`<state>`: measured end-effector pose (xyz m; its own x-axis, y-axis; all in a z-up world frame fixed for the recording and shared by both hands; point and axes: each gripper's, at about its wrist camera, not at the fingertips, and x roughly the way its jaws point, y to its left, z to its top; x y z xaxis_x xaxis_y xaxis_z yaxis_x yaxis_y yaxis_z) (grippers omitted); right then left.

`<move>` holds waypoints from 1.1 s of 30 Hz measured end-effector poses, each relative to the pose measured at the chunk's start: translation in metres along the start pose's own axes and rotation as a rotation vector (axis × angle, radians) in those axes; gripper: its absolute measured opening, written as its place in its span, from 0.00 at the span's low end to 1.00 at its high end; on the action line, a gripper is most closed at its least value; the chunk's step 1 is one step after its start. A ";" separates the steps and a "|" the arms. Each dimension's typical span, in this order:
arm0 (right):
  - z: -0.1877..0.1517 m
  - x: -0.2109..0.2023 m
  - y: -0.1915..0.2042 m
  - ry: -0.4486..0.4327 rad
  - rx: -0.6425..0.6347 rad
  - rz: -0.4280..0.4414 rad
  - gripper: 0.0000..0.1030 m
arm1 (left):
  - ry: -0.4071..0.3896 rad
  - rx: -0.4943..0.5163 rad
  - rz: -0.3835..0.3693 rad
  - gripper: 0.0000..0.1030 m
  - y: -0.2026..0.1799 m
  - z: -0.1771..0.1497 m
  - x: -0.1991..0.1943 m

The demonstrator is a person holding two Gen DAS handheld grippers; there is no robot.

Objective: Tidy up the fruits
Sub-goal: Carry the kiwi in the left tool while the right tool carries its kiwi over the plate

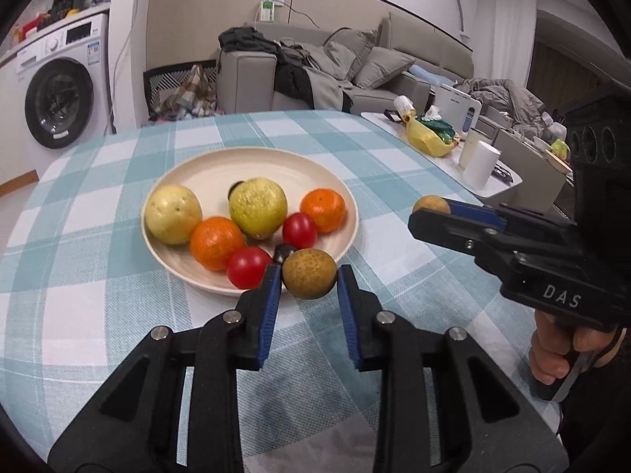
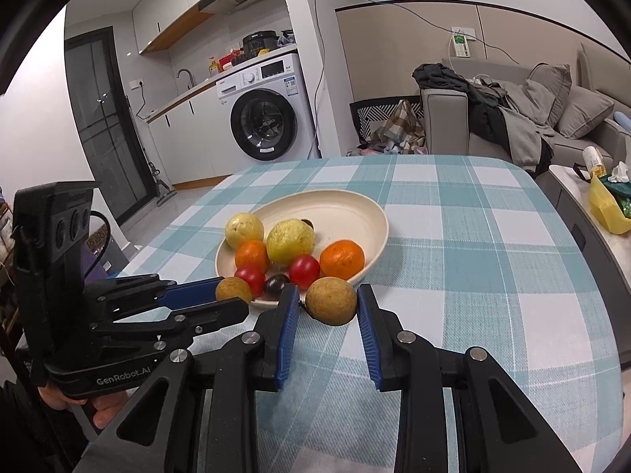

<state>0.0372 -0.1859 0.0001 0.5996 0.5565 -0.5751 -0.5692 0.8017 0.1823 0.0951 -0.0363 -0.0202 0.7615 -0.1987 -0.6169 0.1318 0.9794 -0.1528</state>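
A cream plate (image 1: 252, 161) on the checked tablecloth holds two yellow-green guavas (image 1: 258, 207), two oranges (image 1: 216, 241), two red tomatoes (image 1: 248, 267) and a dark grape (image 1: 284, 252). My left gripper (image 1: 309, 272) is shut on a small brown round fruit (image 1: 309, 276), lifted just over the plate's near rim. My right gripper (image 2: 327, 295) is shut on a second brown fruit (image 2: 331, 302), beside the near rim of the plate (image 2: 355, 205). In the left wrist view, the right gripper (image 1: 430, 213) and its fruit (image 1: 432, 204) sit right of the plate.
To the right, a low white side table (image 1: 445, 161) carries a yellow bag (image 1: 424, 138) and a white cup (image 1: 482, 167). Behind the table are a grey sofa (image 1: 252, 79) and a washing machine (image 1: 59, 102). A hand (image 1: 560, 351) grips the right tool's handle.
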 end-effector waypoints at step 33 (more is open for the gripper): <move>0.043 0.045 0.003 -0.102 0.032 0.009 0.30 | -0.130 -0.034 0.166 0.25 0.047 0.042 0.001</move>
<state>0.0871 -0.1492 0.0090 0.6494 0.5818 -0.4896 -0.5577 0.8021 0.2134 0.1282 0.0109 0.0046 0.8467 -0.0263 -0.5314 -0.0224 0.9961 -0.0851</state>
